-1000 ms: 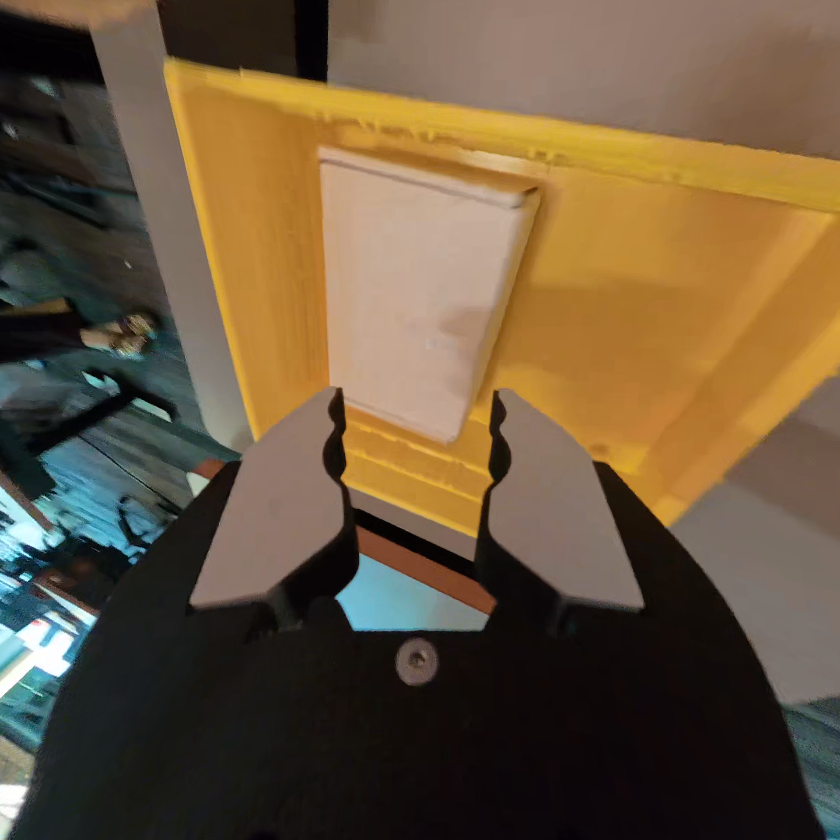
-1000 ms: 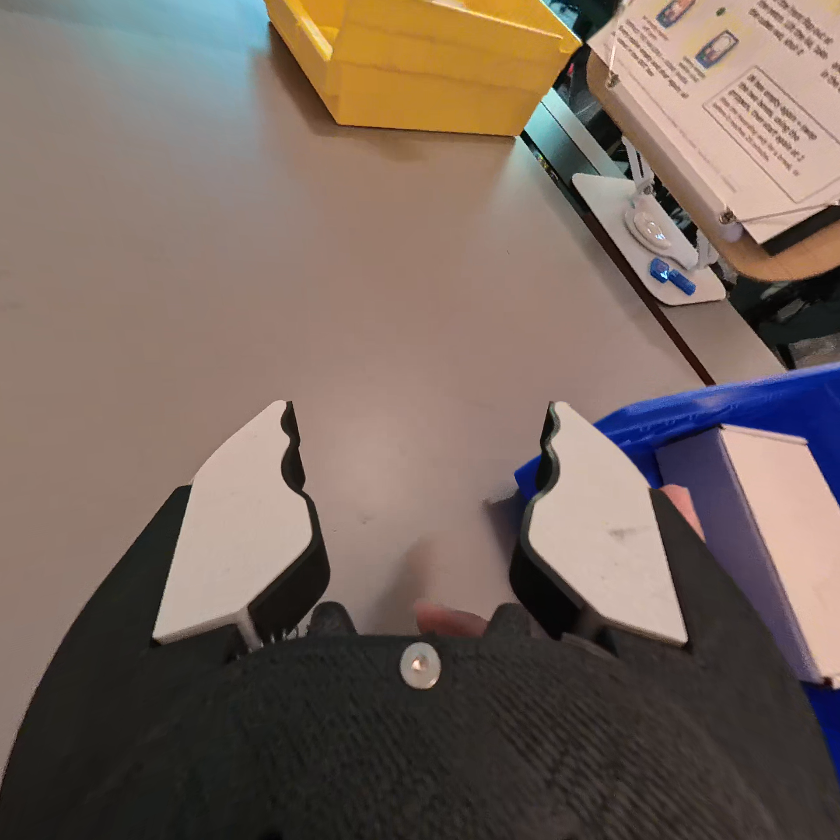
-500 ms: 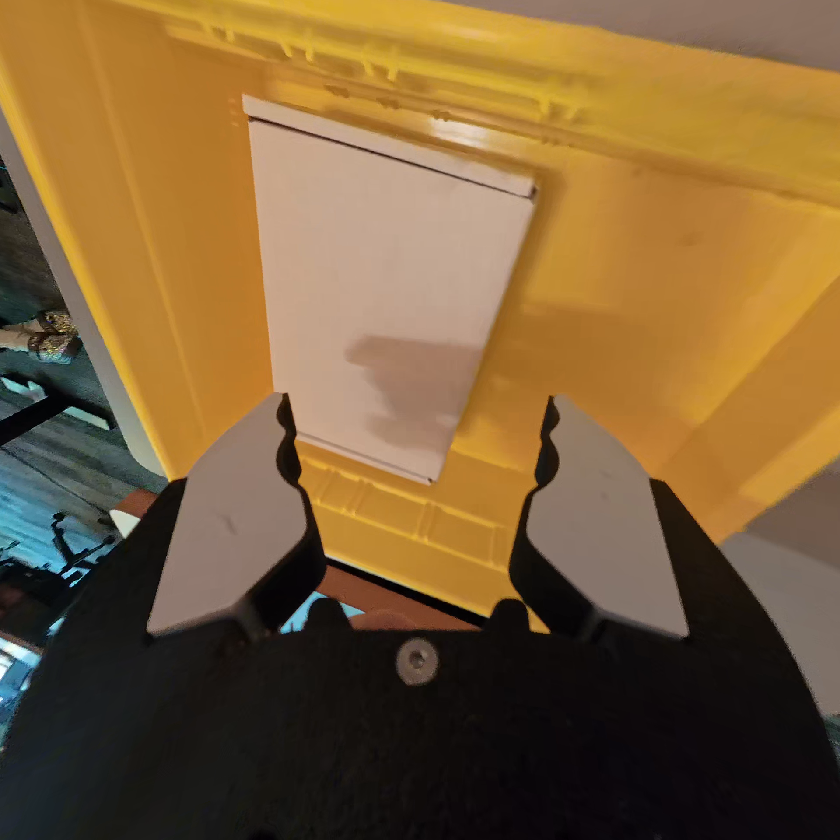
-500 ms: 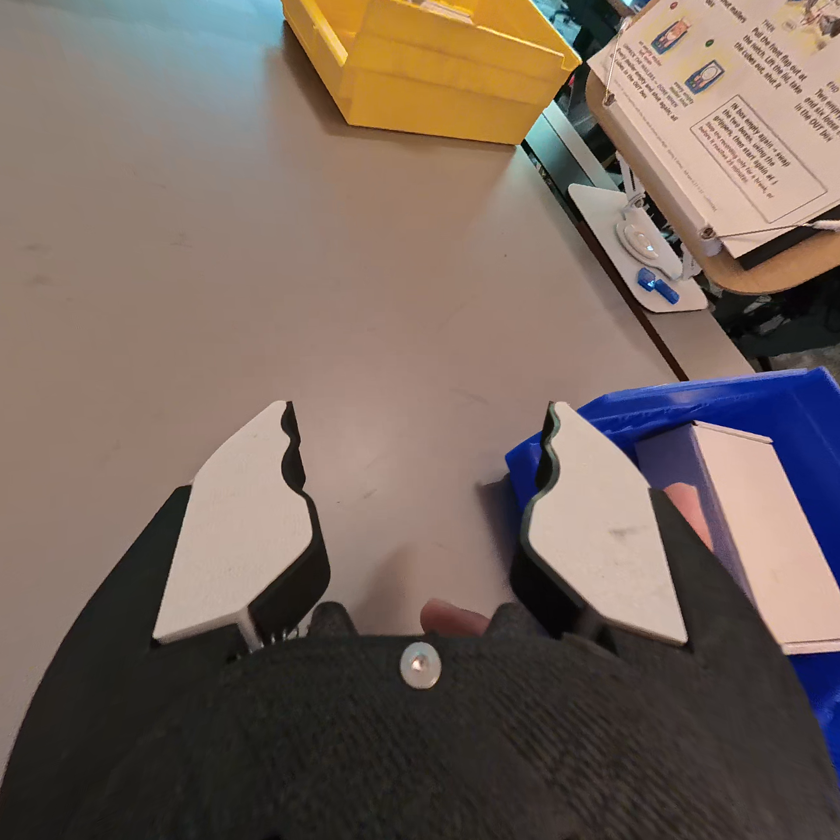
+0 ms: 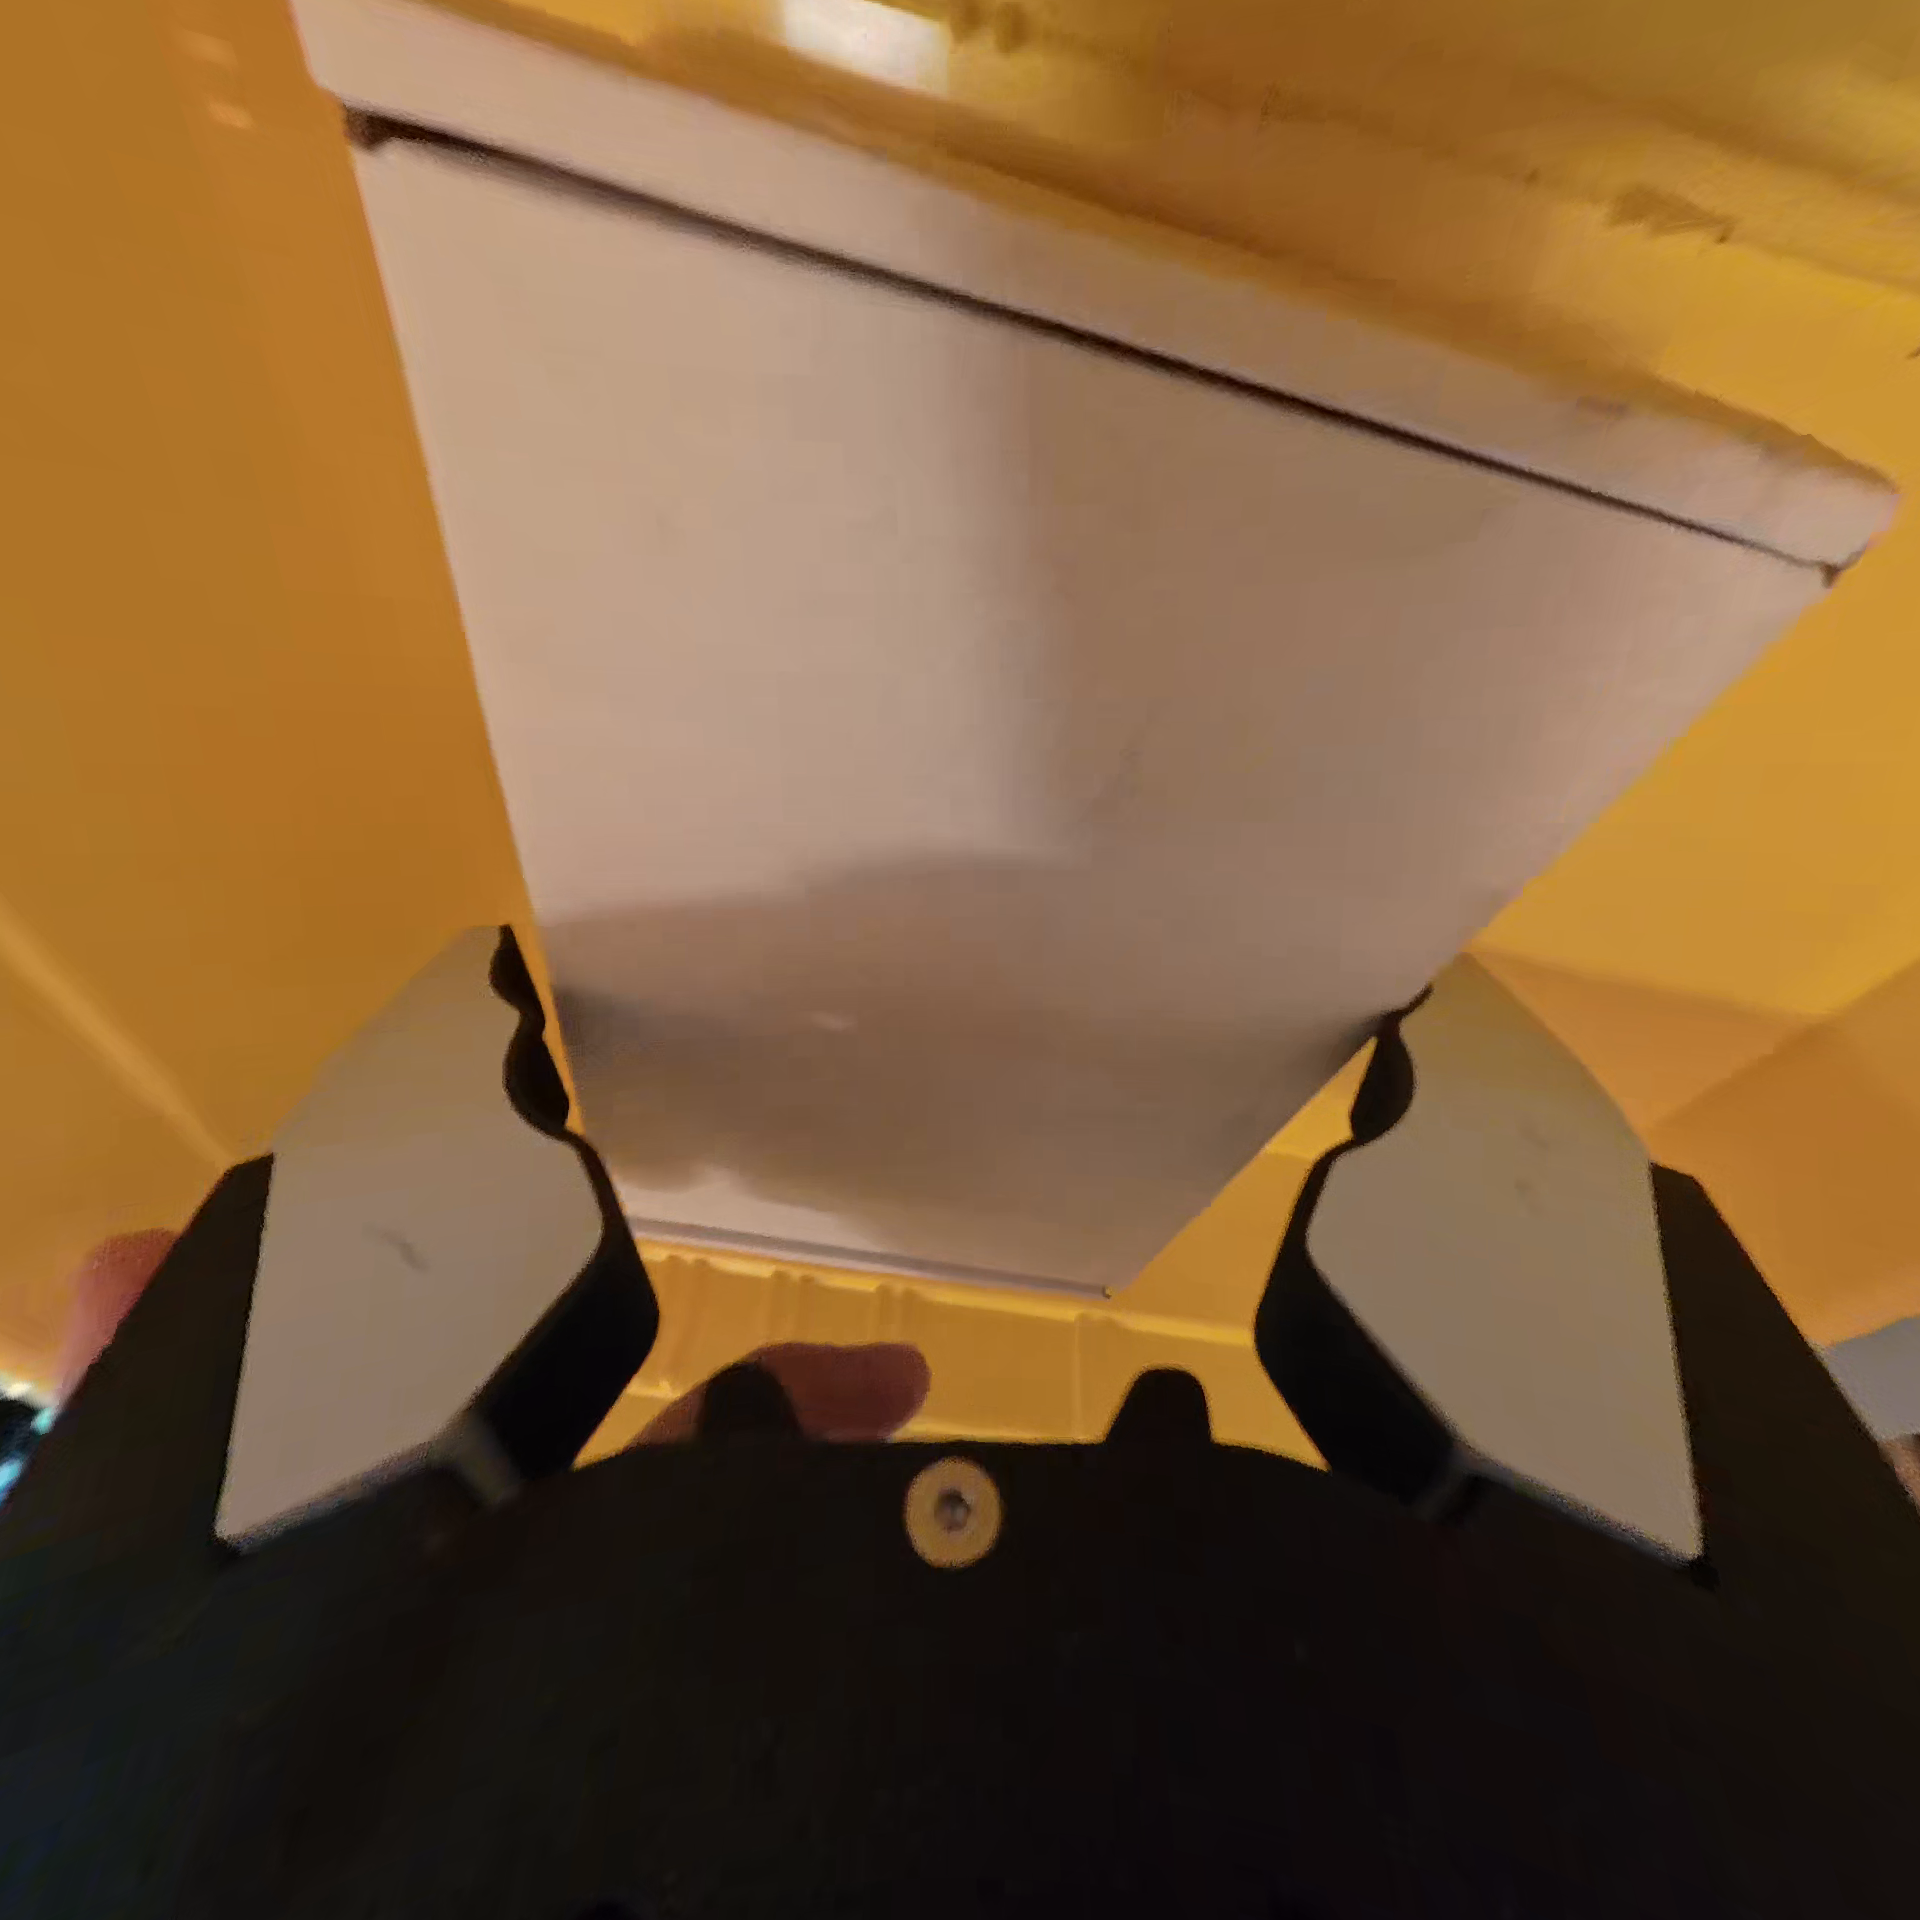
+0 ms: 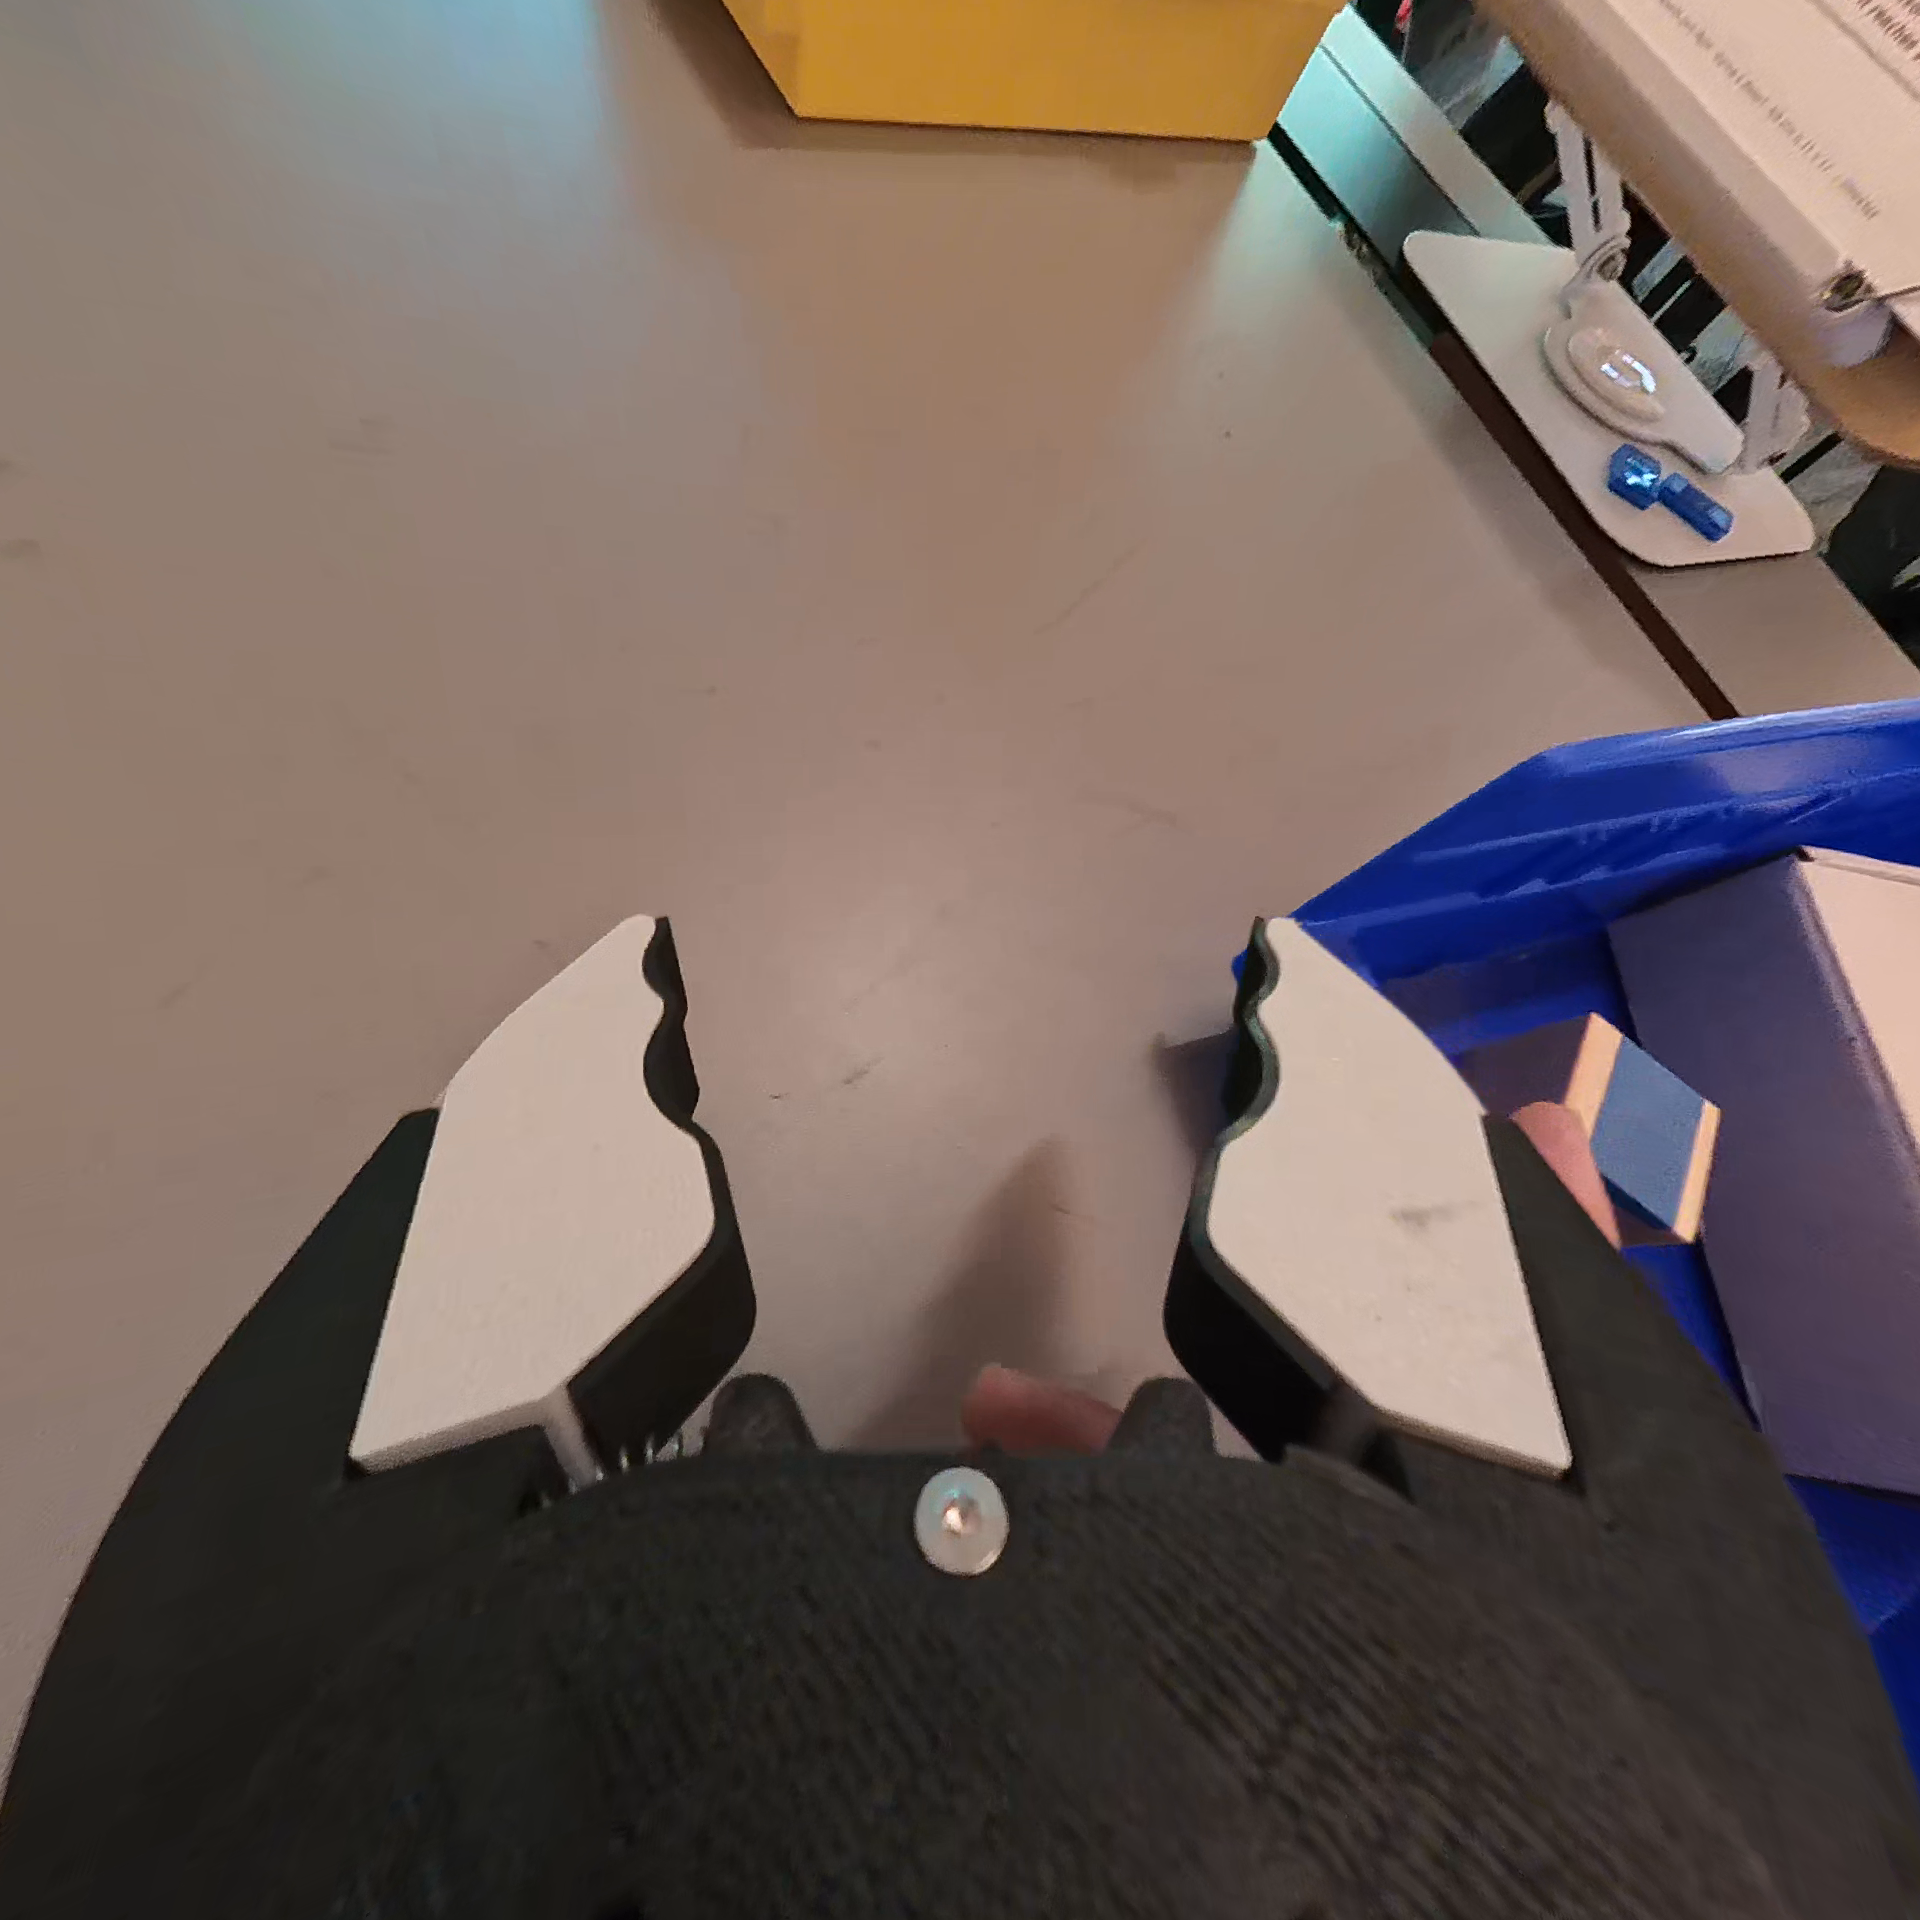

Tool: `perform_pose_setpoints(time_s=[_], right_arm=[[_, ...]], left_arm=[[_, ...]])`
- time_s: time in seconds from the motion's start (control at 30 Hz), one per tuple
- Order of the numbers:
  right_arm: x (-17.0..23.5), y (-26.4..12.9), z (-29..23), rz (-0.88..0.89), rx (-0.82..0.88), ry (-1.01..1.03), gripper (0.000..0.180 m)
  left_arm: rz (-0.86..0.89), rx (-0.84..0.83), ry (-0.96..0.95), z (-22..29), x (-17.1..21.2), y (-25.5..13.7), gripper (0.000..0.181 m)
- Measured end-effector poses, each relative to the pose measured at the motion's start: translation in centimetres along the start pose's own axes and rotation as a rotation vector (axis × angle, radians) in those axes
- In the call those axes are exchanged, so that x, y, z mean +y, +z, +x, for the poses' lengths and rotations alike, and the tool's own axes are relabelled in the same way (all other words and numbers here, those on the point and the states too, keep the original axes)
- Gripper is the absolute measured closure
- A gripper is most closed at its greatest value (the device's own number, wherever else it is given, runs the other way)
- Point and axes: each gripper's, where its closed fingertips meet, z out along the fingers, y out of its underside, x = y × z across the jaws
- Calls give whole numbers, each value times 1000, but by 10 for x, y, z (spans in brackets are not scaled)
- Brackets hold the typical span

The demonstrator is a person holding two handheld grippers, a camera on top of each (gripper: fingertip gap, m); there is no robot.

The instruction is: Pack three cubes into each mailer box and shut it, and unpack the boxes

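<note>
In the left wrist view a closed white mailer box (image 5: 987, 665) lies flat inside a yellow bin (image 5: 187, 582). My left gripper (image 5: 956, 997) is open wide, its two fingers straddling the near end of the box, close to its sides. In the right wrist view my right gripper (image 6: 961, 997) is open and empty, low over the grey table (image 6: 727, 520). A blue bin (image 6: 1621, 821) sits just right of its right finger, holding a white mailer box (image 6: 1808, 1122) and a blue-faced cube (image 6: 1647, 1148).
The yellow bin (image 6: 1039, 62) stands at the far end of the table in the right wrist view. A white stand base (image 6: 1600, 416) with a small blue piece (image 6: 1662, 499) and a tilted paper board (image 6: 1766, 135) stand beyond the table's right edge. My right fingertips sit around 55 cm from my left ones.
My left gripper opened wider and dropped into the yellow bin until its fingers straddle the mailer box. My right gripper drifted forward beside the blue bin, and the cube came into view.
</note>
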Motion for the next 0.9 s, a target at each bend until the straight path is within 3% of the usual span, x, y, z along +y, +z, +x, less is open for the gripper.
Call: perform_pose_setpoints(time_s=[0.57, 0.9], right_arm=[[5, 7, 1, -3, -2, 31, 79], [-9, -8, 0, 20, 29, -11, 79]], left_arm=[[-22, -33, -2, 2, 3, 2, 34], [55, -63, -17, 30, 6, -34, 46]])
